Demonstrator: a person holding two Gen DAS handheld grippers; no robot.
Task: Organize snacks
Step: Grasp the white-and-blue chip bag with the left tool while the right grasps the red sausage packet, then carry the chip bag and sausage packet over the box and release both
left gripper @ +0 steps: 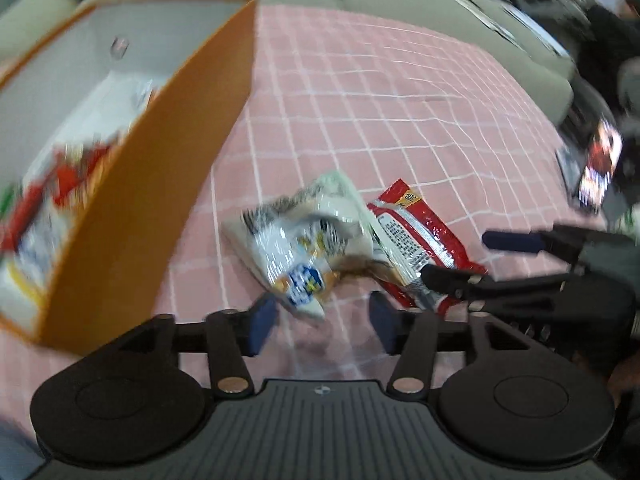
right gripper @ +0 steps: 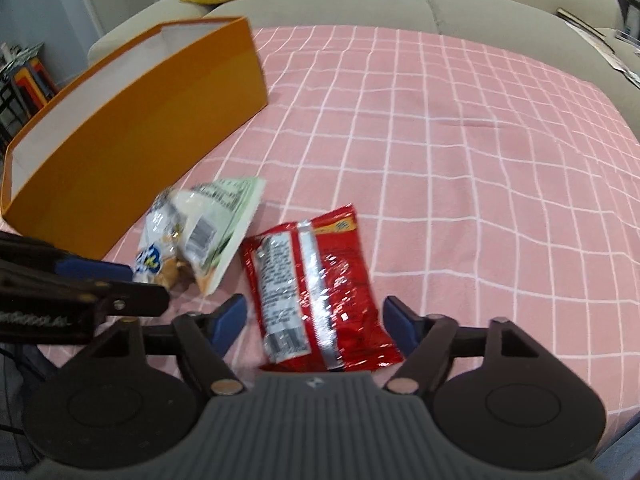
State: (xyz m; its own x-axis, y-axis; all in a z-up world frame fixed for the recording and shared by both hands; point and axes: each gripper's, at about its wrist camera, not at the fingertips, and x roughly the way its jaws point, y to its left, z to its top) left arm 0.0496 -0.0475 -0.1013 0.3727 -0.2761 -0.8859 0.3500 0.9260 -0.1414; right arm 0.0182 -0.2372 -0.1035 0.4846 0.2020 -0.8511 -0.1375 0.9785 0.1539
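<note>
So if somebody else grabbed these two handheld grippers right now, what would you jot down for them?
Left gripper: open, empty, over the crinkly white-and-green snack bag.
Right gripper: open, jaws either side of the shiny red foil snack packet, not gripping it.
Both packets lie side by side on the pink checked cloth, right of the orange cardboard box.
Done: some snacks already lie in the box.
Left: put these two packets in the box.
</note>
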